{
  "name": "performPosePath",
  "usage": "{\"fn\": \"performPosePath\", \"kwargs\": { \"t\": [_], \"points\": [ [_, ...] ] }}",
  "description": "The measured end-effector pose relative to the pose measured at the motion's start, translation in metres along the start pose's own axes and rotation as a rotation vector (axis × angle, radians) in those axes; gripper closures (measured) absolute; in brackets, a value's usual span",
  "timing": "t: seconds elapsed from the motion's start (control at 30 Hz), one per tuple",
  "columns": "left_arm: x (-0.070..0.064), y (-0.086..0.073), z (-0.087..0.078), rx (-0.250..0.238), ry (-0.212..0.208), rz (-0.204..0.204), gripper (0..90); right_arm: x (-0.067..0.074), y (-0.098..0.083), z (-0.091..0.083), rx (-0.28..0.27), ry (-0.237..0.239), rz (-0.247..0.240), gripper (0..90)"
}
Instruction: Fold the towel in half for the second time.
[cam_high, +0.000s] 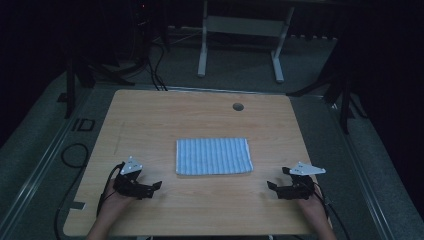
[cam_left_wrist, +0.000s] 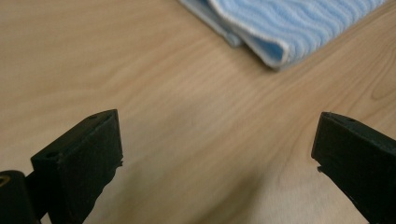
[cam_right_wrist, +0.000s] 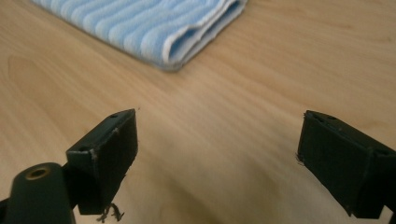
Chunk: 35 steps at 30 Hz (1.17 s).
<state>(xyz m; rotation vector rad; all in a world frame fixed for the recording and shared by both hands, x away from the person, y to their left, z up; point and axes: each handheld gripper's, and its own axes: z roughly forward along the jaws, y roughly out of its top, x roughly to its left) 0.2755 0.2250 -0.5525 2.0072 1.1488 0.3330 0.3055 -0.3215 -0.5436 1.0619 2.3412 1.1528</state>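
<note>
A folded blue-and-white striped cloth (cam_high: 213, 156) lies flat in the middle of the wooden table (cam_high: 200, 115). My left gripper (cam_high: 153, 189) rests low near the front left, a little way from the cloth's near-left corner, jaws wide apart with nothing between them. My right gripper (cam_high: 276, 186) sits near the front right, also open and empty, pointing towards the cloth's near-right corner. In the left gripper view the cloth's folded corner (cam_left_wrist: 280, 32) lies beyond the open gripper (cam_left_wrist: 217, 149). In the right gripper view the cloth's corner (cam_right_wrist: 163, 28) lies ahead of the open gripper (cam_right_wrist: 217, 149).
A round cable hole (cam_high: 238, 106) sits near the table's far edge. A white frame stand (cam_high: 240, 30) and dark tripod legs (cam_high: 345, 95) stand on the floor beyond. Cables (cam_high: 75, 155) trail on the floor at the left.
</note>
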Motion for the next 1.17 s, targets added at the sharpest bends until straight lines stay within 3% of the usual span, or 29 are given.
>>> {"fn": "performPosePath", "kwargs": {
  "t": [0.3,0.57,0.73,0.93,1.17],
  "points": [
    [0.002,-0.017,-0.015,-0.02,0.036,-0.017,1.7,0.008,-0.02,-0.023,-0.005,-0.035,0.016,11.7],
    [0.003,-0.025,-0.026,-0.039,0.085,-0.032,1.7,0.005,-0.035,-0.042,-0.045,-0.107,0.047,11.7],
    [0.007,-0.029,-0.031,-0.065,0.105,-0.065,1.7,0.0,-0.038,-0.042,-0.022,-0.131,0.053,11.7],
    [0.012,-0.034,-0.034,-0.1,0.144,-0.088,1.7,-0.004,-0.039,-0.045,-0.058,-0.152,0.069,11.7],
    [0.011,-0.035,-0.032,-0.097,0.134,-0.094,1.8,-0.003,-0.039,-0.045,-0.055,-0.148,0.057,11.7]
  ]
}}
